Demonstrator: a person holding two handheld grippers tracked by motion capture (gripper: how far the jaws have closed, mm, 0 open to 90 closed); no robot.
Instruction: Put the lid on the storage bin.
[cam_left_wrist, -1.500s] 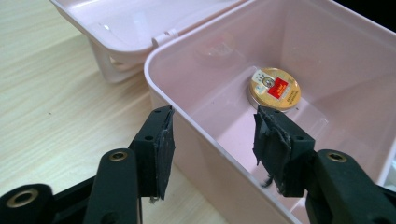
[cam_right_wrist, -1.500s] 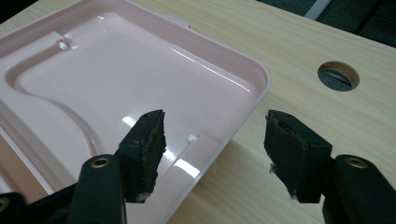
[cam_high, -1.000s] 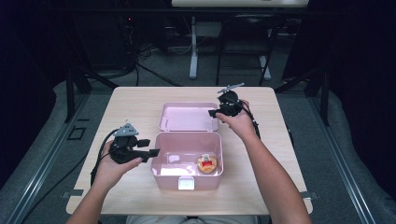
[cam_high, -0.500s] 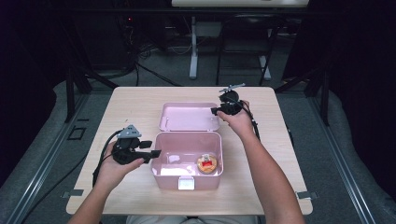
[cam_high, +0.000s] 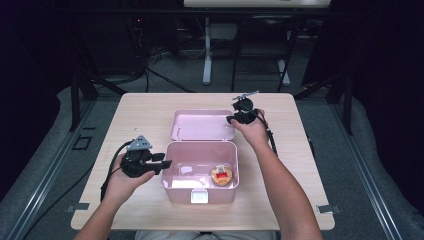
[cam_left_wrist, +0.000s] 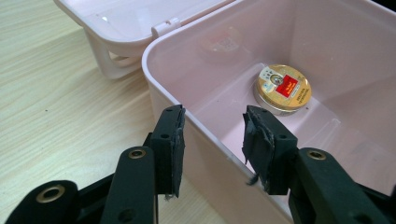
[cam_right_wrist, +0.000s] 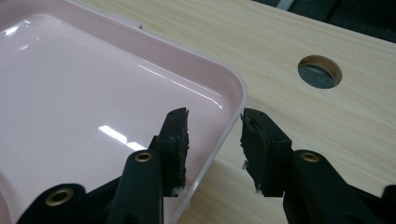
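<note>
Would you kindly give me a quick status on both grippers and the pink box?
Left gripper open, astride box wall. Right gripper open, astride lid rim. Tin inside; nothing blocking.

My left gripper (cam_left_wrist: 212, 135) and right gripper (cam_right_wrist: 212, 140) are matt black plastic with brass-coloured rivets; their pads (cam_left_wrist: 173, 140) are dull, rough foam, frayed at the edges. The box (cam_left_wrist: 299, 70) and its lid (cam_right_wrist: 93, 93) are smooth pink plastic, glossy enough to mirror the lamps. The round tin (cam_left_wrist: 282, 88) looks like metal, with a shiny gold printed top. The table (cam_right_wrist: 299, 56) is pale wood-grain laminate, matt.
</note>
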